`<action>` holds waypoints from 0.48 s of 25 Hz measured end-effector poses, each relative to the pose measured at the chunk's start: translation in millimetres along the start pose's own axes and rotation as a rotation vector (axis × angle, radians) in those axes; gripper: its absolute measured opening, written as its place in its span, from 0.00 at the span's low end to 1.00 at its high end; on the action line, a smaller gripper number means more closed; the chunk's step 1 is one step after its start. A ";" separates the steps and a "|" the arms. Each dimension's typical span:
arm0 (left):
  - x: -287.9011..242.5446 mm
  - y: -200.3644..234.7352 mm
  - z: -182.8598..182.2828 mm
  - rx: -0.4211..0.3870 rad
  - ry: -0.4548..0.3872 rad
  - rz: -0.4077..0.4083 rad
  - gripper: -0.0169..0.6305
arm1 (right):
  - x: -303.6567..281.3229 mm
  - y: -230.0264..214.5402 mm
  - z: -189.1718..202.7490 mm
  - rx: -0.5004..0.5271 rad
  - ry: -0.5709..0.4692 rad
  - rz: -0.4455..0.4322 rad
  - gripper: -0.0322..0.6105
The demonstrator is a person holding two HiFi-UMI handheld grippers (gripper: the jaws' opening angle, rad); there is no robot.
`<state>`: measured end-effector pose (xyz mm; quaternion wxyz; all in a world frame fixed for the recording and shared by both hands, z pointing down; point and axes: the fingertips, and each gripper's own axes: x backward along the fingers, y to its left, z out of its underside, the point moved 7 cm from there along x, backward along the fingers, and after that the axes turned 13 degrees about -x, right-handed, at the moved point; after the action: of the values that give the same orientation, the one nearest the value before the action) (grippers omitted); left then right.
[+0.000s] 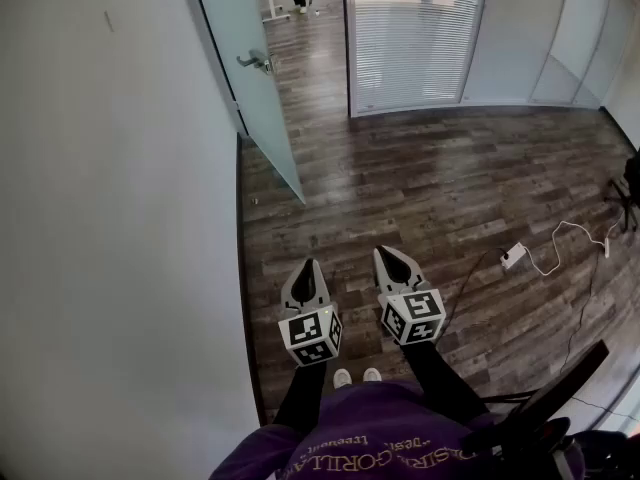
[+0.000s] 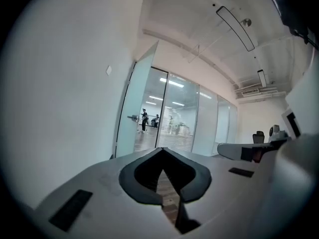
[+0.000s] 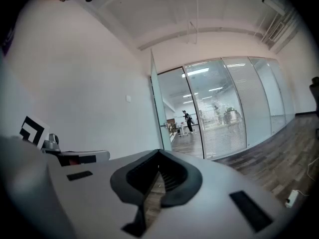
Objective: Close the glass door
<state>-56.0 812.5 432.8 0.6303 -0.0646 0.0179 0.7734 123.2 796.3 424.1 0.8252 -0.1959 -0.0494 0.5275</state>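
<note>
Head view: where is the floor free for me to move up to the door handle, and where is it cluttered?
Bare floor runs from the left gripper ahead to the door and its handle, bordered by the wall on the left and the glass partition beyond. Crowded only at right: a power strip and cables.

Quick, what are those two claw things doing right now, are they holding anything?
The left gripper: closed, holding nothing.
The right gripper: closed, holding nothing.
</note>
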 end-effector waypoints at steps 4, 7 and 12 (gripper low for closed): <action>1.7 -4.9 1.3 0.000 -0.002 -0.001 0.03 | 4.5 -2.6 0.5 0.002 -0.002 -0.001 0.04; 1.8 -5.9 0.4 0.000 -0.001 0.000 0.03 | 5.2 -2.8 -1.3 0.004 -0.003 0.002 0.04; 3.5 -5.8 0.6 0.003 -0.001 -0.001 0.03 | 6.3 -2.4 -1.8 0.007 -0.005 0.006 0.04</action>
<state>-51.0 817.2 433.3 0.6307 -0.0635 0.0187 0.7732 128.5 800.6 422.6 0.8243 -0.1919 -0.0492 0.5304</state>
